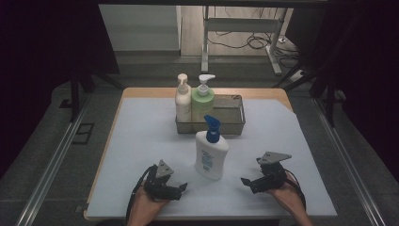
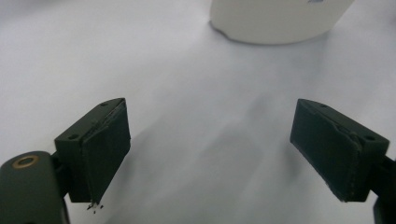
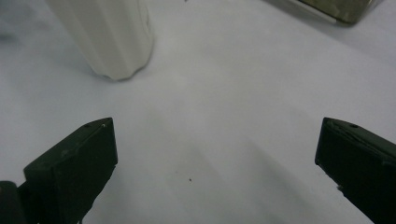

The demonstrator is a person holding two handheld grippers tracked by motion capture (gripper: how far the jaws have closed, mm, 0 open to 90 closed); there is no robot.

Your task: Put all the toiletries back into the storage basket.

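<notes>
A white bottle with a blue pump top (image 1: pixel 211 150) stands upright on the white sheet, in front of a metal tray (image 1: pixel 234 124). In the tray's left end stand a cream pump bottle (image 1: pixel 183 99) and a light green pump bottle (image 1: pixel 203 100). My left gripper (image 1: pixel 181 188) rests low at the front left of the white bottle, jaws wide open and empty; the bottle's base (image 2: pixel 275 21) is ahead of its pads (image 2: pixel 109 149). My right gripper (image 1: pixel 247 182) sits open at the bottle's front right, with the bottle's base (image 3: pixel 112 37) at upper left.
The white sheet (image 1: pixel 141 141) covers a wooden table (image 1: pixel 141 92). Metal rails (image 1: pixel 51 160) run along both sides. A corner of the tray (image 3: pixel 343 9) shows in the right gripper view. Beyond the table, desk legs (image 1: pixel 205 47) and cables lie on the floor.
</notes>
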